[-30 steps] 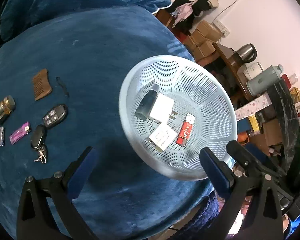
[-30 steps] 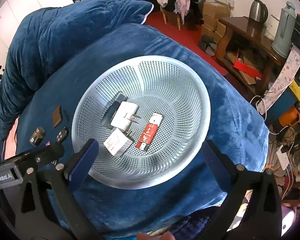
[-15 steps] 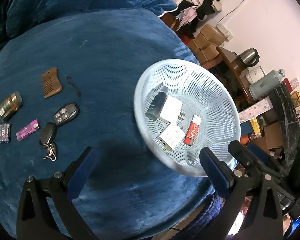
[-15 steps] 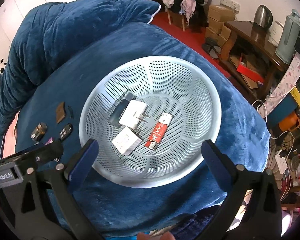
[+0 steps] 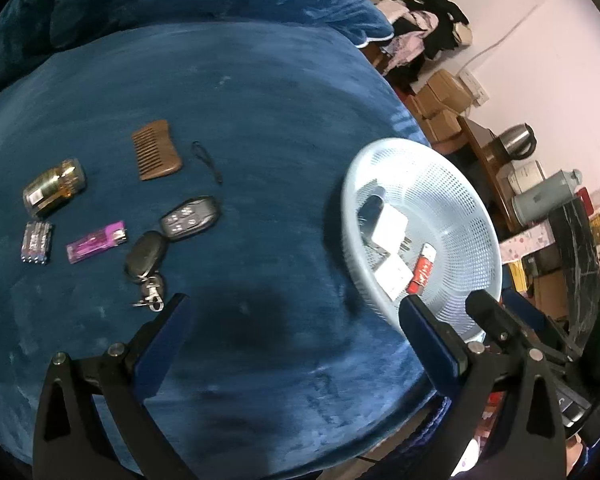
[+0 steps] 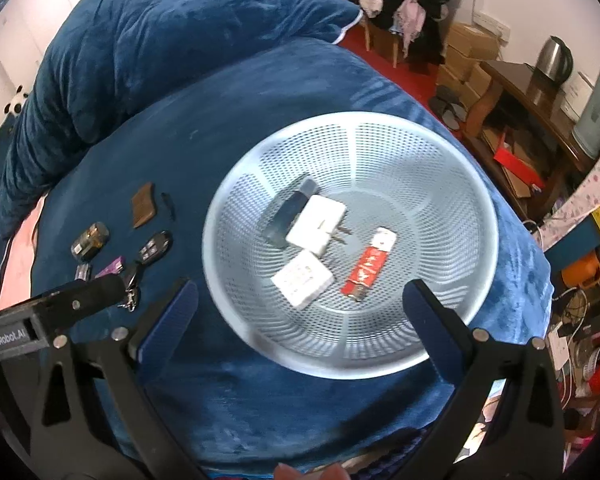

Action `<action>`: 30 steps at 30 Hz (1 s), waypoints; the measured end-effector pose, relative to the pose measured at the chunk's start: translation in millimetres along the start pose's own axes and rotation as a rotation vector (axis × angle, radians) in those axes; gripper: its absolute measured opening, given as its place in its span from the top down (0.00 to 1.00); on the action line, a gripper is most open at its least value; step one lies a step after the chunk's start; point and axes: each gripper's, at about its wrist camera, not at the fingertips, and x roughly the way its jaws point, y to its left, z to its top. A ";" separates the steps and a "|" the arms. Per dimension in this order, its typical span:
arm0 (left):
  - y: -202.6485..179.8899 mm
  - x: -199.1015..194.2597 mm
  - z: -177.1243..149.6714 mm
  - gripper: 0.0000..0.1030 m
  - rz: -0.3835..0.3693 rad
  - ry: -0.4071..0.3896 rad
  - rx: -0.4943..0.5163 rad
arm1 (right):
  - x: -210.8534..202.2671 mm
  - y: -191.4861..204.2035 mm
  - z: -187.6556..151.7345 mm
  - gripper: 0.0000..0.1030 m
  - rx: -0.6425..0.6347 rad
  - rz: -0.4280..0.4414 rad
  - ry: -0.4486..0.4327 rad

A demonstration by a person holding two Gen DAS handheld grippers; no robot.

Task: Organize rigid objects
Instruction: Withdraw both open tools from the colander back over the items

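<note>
A pale blue perforated basket [image 6: 452, 184] on the blue blanket holds two white chargers [image 6: 316, 224], a dark block [image 6: 290, 212] and a red lighter [image 6: 370, 266]; it also shows in the left wrist view [image 5: 460, 200]. Left of it lie a wooden comb [image 5: 156, 154], two car key fobs [image 5: 190, 220], a purple lighter [image 5: 96, 242], a gold jar [image 5: 54, 188] and a battery pack [image 5: 37, 243]. My left gripper [image 5: 296, 344] is open and empty above the blanket between the keys and the basket. My right gripper [image 6: 300, 320] is open and empty over the basket's near rim.
The blue blanket [image 5: 260, 100] covers a rounded surface that drops off at the front and right. A heaped quilt [image 6: 140, 60] lies at the back. Beyond the right edge stand cardboard boxes [image 6: 468, 56], a kettle [image 6: 554, 56] on a wooden table, and floor clutter.
My left gripper has swung left, so the small items moved toward the view's centre and the basket slid right. My right gripper has shifted left and back; the basket sits further right in its view.
</note>
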 end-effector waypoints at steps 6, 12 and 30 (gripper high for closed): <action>24.6 -5.8 -1.2 0.01 0.011 -0.012 -0.037 | 5.9 22.4 0.8 0.00 -0.040 0.010 0.014; 55.7 -9.6 -4.6 0.01 0.028 -0.021 -0.093 | 16.2 45.9 0.5 0.00 -0.080 0.029 0.030; 167.1 -24.9 -21.4 0.01 0.113 -0.052 -0.268 | 46.9 117.1 -5.3 0.00 -0.202 0.084 0.079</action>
